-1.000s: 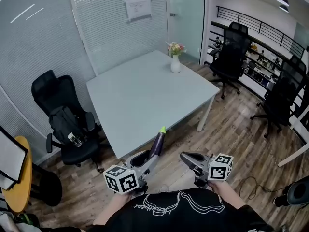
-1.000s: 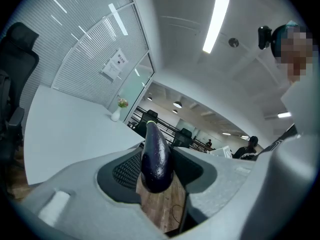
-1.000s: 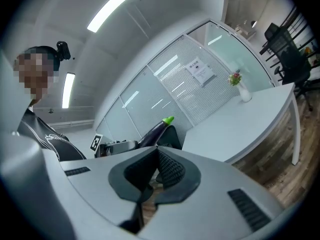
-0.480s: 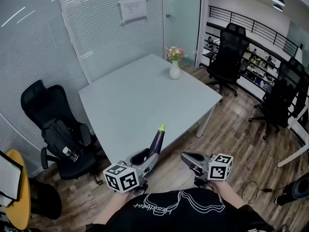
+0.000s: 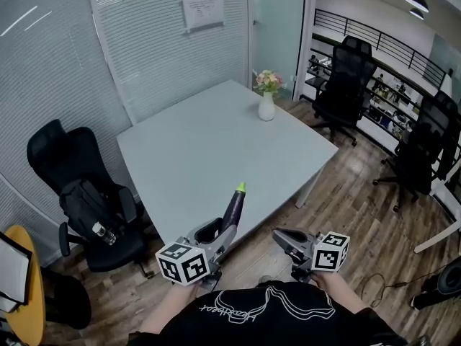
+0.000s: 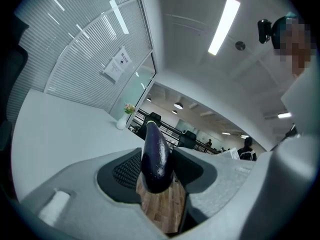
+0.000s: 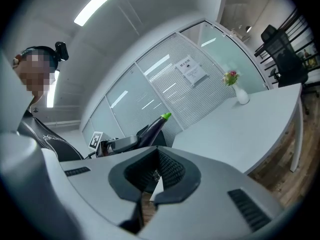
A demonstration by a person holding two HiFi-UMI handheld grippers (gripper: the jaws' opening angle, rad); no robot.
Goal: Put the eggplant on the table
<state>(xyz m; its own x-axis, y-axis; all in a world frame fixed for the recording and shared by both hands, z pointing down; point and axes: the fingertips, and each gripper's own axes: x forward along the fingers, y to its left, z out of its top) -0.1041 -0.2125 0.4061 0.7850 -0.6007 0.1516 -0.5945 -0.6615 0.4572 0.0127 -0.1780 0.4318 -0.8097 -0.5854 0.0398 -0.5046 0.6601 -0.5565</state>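
Observation:
A dark purple eggplant (image 5: 235,207) with a green tip sticks up and forward out of my left gripper (image 5: 216,240), which is shut on its thick end. In the left gripper view the eggplant (image 6: 155,154) fills the gap between the pads of the left gripper (image 6: 156,176). Its tip reaches over the near edge of the light grey table (image 5: 209,150). My right gripper (image 5: 284,238) hangs beside it over the floor, shut and holding nothing. In the right gripper view the right gripper (image 7: 149,198) shows tips that meet, with the eggplant (image 7: 152,128) beyond them to the left.
A white vase of flowers (image 5: 267,105) stands at the table's far corner. A black office chair (image 5: 86,193) with a backpack and a bottle is left of the table. More black chairs (image 5: 346,85) stand on the wooden floor to the right. A yellow round table (image 5: 18,294) is at the far left.
Both grippers have come forward to the table's near edge, the eggplant still held in the left one. The table now lies closer in the head view.

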